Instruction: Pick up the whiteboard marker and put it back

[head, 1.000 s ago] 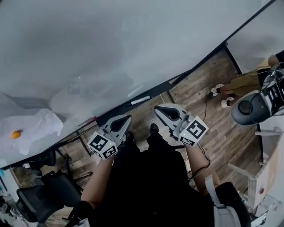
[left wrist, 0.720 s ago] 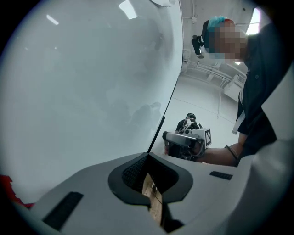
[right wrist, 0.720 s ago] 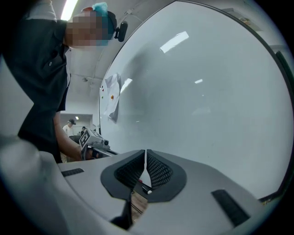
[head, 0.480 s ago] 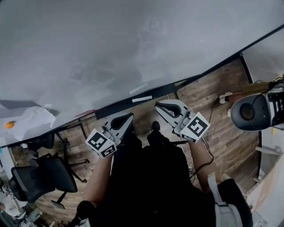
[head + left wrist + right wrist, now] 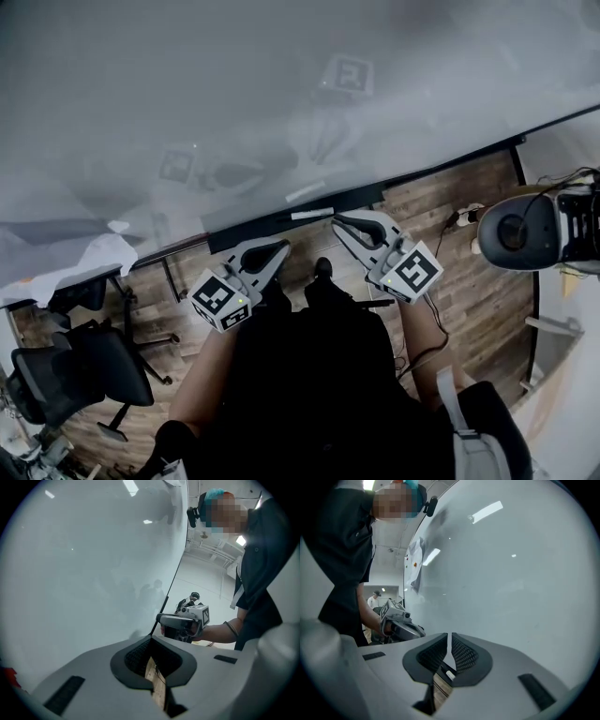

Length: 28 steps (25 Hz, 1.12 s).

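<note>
At lower left of centre in the head view, the left gripper (image 5: 279,247) has its jaws nearly pressed together, empty. The whiteboard marker (image 5: 311,214) lies on the tray (image 5: 253,232) at the foot of the whiteboard (image 5: 281,84), untouched. The right gripper (image 5: 339,221), just beside it, is likewise closed and empty; the approach seems to be in hand, and its jaws must spread first.
</note>
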{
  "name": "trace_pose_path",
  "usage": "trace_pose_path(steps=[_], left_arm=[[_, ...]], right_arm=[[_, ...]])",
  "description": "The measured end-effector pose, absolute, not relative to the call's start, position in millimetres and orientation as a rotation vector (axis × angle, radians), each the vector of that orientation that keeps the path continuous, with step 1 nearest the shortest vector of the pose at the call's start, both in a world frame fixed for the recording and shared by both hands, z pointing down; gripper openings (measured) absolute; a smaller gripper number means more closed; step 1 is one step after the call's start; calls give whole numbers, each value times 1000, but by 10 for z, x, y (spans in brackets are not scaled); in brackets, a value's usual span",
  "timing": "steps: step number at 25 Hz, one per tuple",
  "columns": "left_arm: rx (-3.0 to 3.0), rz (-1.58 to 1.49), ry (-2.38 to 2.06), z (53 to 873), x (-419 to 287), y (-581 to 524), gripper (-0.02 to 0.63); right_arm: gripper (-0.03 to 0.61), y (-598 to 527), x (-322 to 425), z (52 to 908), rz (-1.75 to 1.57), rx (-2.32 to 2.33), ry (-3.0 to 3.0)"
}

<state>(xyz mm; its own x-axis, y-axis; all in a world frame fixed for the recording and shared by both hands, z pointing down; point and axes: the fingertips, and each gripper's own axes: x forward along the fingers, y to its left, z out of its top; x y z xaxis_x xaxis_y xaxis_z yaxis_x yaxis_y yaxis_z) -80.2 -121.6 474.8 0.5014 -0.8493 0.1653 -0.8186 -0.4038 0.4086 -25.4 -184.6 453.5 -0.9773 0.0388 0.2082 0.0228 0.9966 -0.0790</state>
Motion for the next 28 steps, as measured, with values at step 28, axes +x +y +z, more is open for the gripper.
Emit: trace_pose_path(steps=[28], left_arm=[[2260,-145,-1433,4859,-821,-1146,11]], right_arm=[[54,-1638,-592,5316,-251,-291,-2550]])
